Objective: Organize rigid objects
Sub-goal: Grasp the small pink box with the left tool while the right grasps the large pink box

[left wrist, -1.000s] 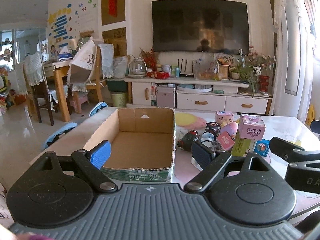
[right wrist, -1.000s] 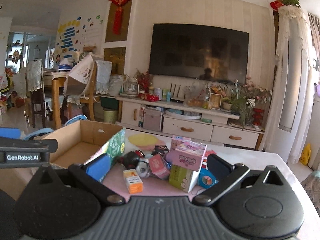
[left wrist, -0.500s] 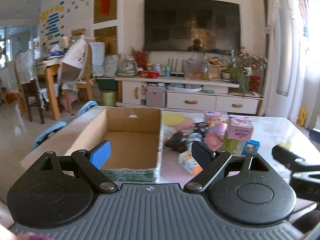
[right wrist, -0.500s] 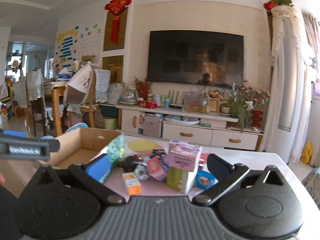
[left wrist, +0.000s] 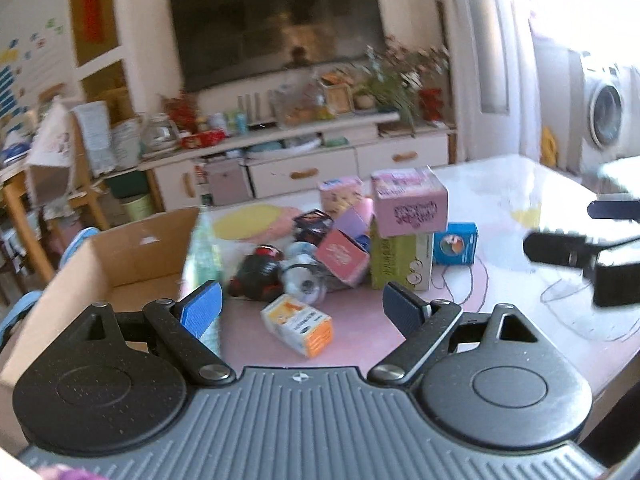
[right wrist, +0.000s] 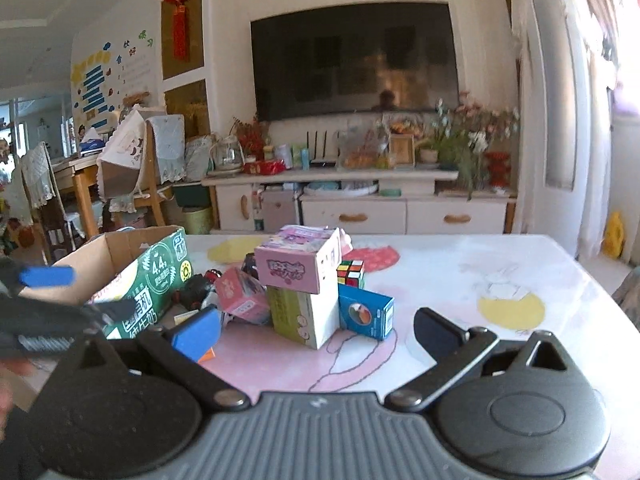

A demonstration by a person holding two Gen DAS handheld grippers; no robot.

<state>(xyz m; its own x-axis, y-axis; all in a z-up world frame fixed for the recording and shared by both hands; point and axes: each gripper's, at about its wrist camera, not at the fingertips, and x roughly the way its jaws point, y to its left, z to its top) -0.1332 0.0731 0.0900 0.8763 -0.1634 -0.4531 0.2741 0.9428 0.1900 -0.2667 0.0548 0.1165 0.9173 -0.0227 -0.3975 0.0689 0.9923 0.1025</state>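
- Your left gripper (left wrist: 300,302) is spread wide and holds nothing; the small orange-and-white box (left wrist: 297,325) lies on the tabletop (left wrist: 500,200) just ahead of it, between the lines of the two fingers and a little left of centre.
- That box lies flat, its long axis running from near right to far left, slanted across the gap. To my eye you will need to turn the wrist so the fingers close on its narrow sides.
- Your right gripper (right wrist: 316,330) is also wide open and empty. It faces the stack where a pink box (right wrist: 298,265) sits tilted on a green-and-white carton (right wrist: 304,316), with a blue box (right wrist: 366,312) touching the carton's right side.
- From the right wrist view the orange box is almost hidden behind the blue finger pad, so the left hand looks the nearer and better placed for it.
- The cardboard box (left wrist: 132,256), open and with nothing showing inside, stands at the left, just beside the left gripper, so the carry looks short.
- The remaining things, among them a puzzle cube (right wrist: 351,273), sit bunched further back; none is yet in the cardboard box.
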